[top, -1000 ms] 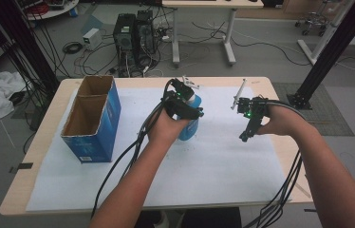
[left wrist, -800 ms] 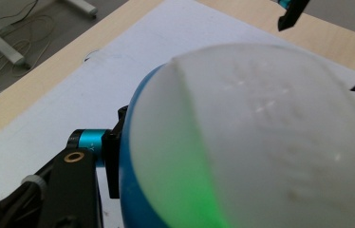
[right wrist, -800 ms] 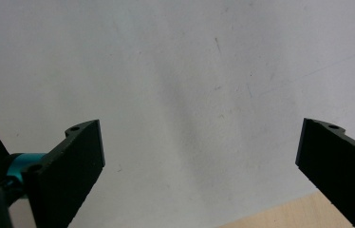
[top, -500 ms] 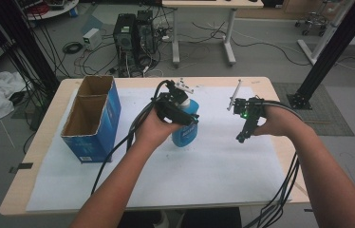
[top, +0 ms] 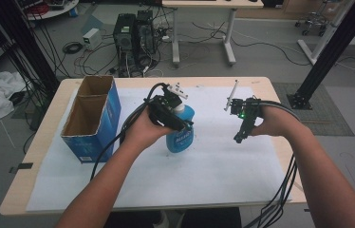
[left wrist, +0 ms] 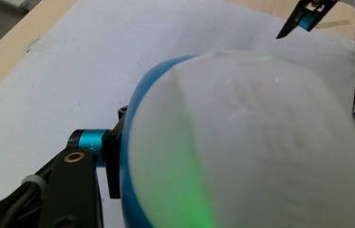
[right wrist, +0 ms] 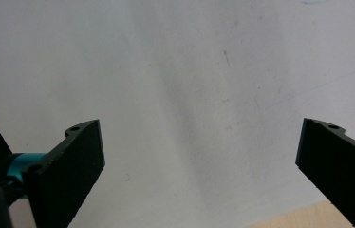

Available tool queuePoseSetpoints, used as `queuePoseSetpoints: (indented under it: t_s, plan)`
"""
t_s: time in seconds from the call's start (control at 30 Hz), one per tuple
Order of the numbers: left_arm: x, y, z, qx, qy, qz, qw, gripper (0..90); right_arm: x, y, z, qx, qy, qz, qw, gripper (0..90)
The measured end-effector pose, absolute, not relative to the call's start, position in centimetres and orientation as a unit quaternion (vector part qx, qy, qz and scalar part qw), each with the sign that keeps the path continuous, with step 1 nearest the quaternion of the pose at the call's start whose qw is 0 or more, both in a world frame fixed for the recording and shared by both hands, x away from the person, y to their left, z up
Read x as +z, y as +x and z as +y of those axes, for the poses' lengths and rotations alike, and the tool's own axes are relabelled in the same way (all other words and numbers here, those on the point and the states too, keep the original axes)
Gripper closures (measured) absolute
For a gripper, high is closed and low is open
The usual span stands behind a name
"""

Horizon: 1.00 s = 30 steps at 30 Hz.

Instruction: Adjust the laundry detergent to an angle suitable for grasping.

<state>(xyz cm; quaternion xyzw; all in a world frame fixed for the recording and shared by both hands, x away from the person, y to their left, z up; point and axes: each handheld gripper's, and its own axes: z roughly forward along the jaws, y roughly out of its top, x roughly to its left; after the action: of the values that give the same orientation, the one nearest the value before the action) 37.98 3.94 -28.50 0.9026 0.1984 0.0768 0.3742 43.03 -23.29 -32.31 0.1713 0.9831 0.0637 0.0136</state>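
Blue bottle: I have the blue bottle (top: 181,135) clamped in my left gripper (top: 175,124), near the middle of the white sheet (top: 213,175).
Left grip: my 2 jaws press on the bottle's sides; in the left gripper view its pale label and blue edge (left wrist: 242,142) bulge right against the camera, with 1 black jaw touching the blue rim.
Bottle pose: I see it roughly upright in the high view, white pump top just behind my hand; I cannot tell whether its base touches the sheet.
Right gripper: my right gripper (top: 240,133) hangs over the sheet, well apart from the bottle, jaws spread wide with nothing between them (right wrist: 199,156).
Cardboard box: blue-sided, open-topped (top: 92,118), left of the bottle on the wooden table (top: 38,156).
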Motion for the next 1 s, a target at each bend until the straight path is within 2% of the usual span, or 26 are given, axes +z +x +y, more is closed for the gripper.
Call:
queuePoseSetpoints:
  t_s: [0.7,1.0]
  plan:
    - [-29.1,36.2,4.5,0.029,0.919,0.14,0.368,38.8,-32.2,42.7,-22.0,0.062,0.17,0.983,0.015,1.2]
    - [-29.6,35.4,4.7,0.007,0.926,0.09,0.366,38.8,-31.9,42.3,-21.9,0.061,0.173,0.983,0.02,1.2]
